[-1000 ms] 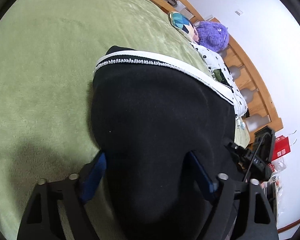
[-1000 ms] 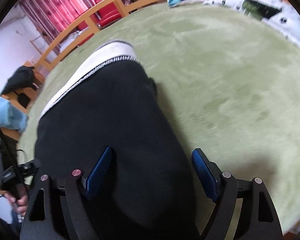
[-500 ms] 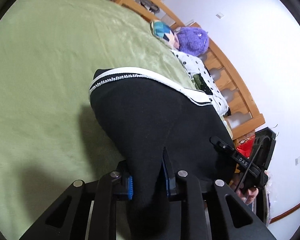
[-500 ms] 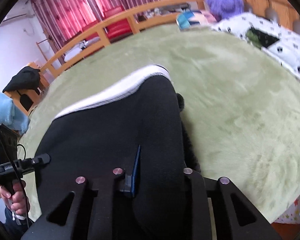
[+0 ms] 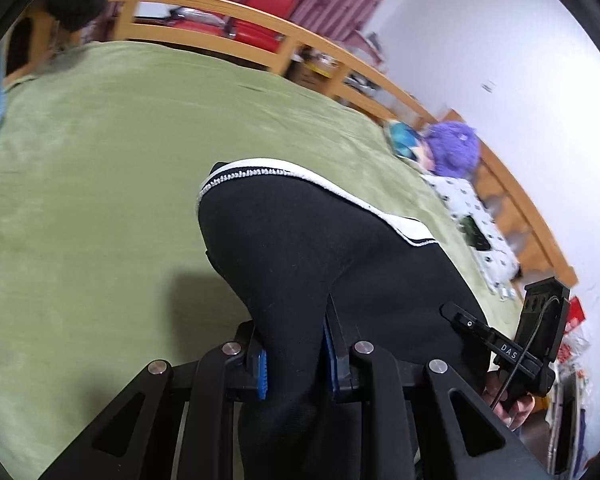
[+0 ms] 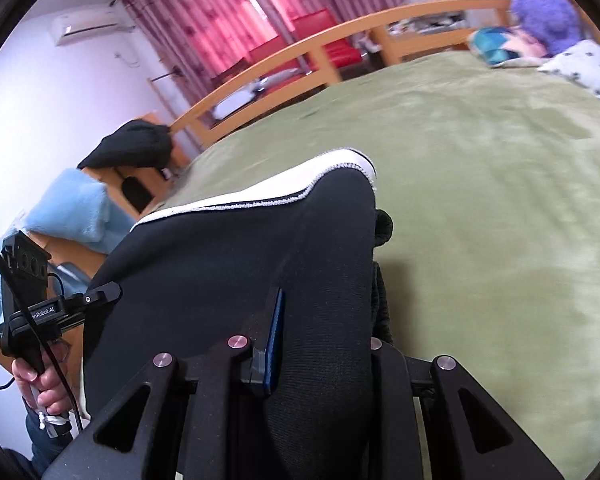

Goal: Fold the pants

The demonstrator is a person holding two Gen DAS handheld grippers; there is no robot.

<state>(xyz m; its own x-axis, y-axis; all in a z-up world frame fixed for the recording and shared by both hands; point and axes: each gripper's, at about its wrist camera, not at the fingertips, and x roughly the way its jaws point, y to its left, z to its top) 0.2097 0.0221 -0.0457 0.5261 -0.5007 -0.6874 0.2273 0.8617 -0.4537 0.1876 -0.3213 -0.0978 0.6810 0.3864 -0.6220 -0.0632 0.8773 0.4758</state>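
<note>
A: Report position of the pants (image 5: 312,256).

B: Black pants with a white waistband (image 5: 284,172). They lie on the green blanket (image 5: 100,184) covering the bed. The near end is raised off the blanket and clamped in both grippers; the waistband end rests on the blanket farther away.

A: State of the left gripper (image 5: 296,360)?

B: Jaws have just been closing and now stand narrow. Blue pads (image 5: 262,374) press on a bunched fold of the black fabric from both sides.

A: State of the right gripper (image 6: 320,344)?

B: Same condition. Jaws have just been closing and are pinched on a fold of the pants. One blue pad (image 6: 275,340) shows against the fabric; the other is covered by cloth.

A: Containers?

B: No container can be made out. At the head of the bed: a purple plush toy (image 5: 454,148), a spotted white pillow (image 5: 472,216) and a blue patterned cushion (image 5: 404,142), all well apart from the pants. A wooden bed rail (image 5: 260,28) borders the far side.
</note>
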